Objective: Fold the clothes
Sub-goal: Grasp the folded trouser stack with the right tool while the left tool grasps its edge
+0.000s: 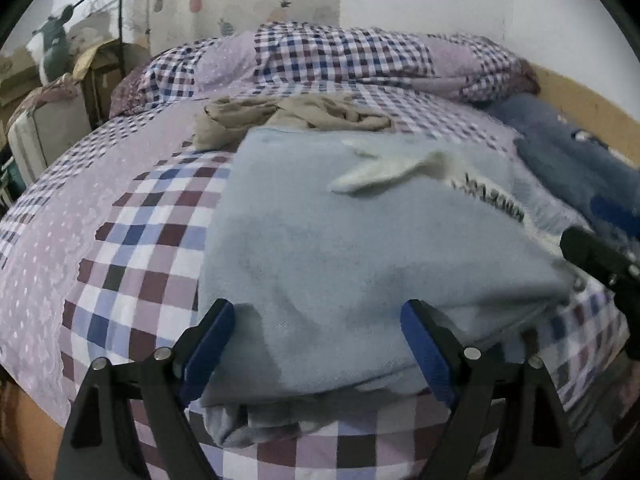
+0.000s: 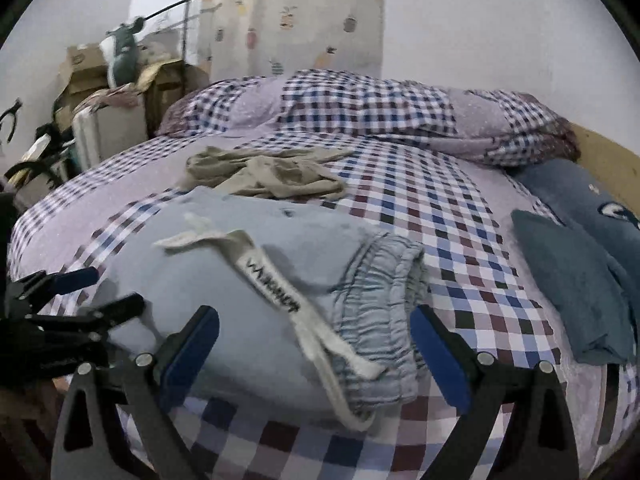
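Both claws stood wide open and held nothing: my left claw (image 1: 318, 344) hovered over the near edge of the folded light-blue trousers (image 1: 360, 252), my right claw (image 2: 316, 356) over their gathered waistband (image 2: 380, 304) and white drawstring (image 2: 272, 280). Those trousers lay flat on the checked bed (image 2: 440, 216), near me. Behind them sat a crumpled beige garment (image 2: 264, 176); folded dark-blue clothes (image 2: 576, 280) lay well apart on the right.
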`<action>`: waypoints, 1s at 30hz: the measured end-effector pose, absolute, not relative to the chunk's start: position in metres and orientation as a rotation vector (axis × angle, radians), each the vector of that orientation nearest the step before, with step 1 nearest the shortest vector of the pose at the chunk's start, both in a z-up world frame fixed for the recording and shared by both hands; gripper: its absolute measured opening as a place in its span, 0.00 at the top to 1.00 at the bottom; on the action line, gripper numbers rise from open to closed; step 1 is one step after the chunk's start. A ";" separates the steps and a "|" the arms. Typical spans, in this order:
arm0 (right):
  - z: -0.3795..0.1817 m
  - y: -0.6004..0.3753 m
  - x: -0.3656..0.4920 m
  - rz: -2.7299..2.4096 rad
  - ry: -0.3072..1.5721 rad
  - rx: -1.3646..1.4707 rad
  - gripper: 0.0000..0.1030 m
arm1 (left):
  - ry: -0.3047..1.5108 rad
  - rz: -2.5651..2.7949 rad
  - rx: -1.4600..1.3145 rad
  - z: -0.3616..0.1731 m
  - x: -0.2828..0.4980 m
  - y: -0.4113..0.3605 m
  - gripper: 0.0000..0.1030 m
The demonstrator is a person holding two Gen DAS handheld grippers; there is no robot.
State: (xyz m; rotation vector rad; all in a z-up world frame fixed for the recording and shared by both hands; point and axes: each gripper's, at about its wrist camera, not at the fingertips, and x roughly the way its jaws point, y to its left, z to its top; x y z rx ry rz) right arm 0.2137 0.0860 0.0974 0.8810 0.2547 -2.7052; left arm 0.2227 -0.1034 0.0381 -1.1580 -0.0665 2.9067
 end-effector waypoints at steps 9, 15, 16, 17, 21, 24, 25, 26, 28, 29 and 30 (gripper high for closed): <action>0.064 0.074 0.213 -2.633 0.340 0.960 0.04 | 0.001 2.902 -1.112 0.028 0.240 -0.101 0.14; 0.062 0.079 0.218 -2.624 0.321 0.959 0.04 | -0.025 2.907 -1.131 0.034 0.265 -0.109 0.14; 0.064 0.081 0.219 -2.624 0.308 0.962 0.04 | -0.078 2.902 -1.146 0.034 0.268 -0.115 0.14; 0.066 0.084 0.221 -2.625 0.294 0.964 0.04 | -0.152 2.889 -1.157 0.035 0.271 -0.123 0.14; 0.076 0.104 0.225 -2.602 0.167 0.964 0.04 | -0.464 2.841 -1.127 0.039 0.283 -0.161 0.14; 0.085 0.123 0.227 -2.572 0.050 0.960 0.04 | -0.715 2.770 -1.064 0.041 0.291 -0.192 0.14; 0.087 0.129 0.228 -2.561 0.011 0.958 0.04 | -0.791 2.746 -1.047 0.040 0.294 -0.201 0.14; 0.090 0.136 0.228 -2.550 -0.027 0.956 0.04 | -0.846 2.733 -1.035 0.040 0.296 -0.208 0.14; 0.096 0.148 0.230 -2.527 -0.103 0.952 0.04 | -0.907 2.728 -1.018 0.039 0.298 -0.216 0.14; 0.099 0.155 0.230 -2.514 -0.141 0.949 0.04 | -0.917 2.727 -1.013 0.040 0.297 -0.217 0.14; 0.100 0.162 0.229 -2.502 -0.170 0.950 0.04 | -0.929 2.719 -1.008 0.040 0.295 -0.217 0.14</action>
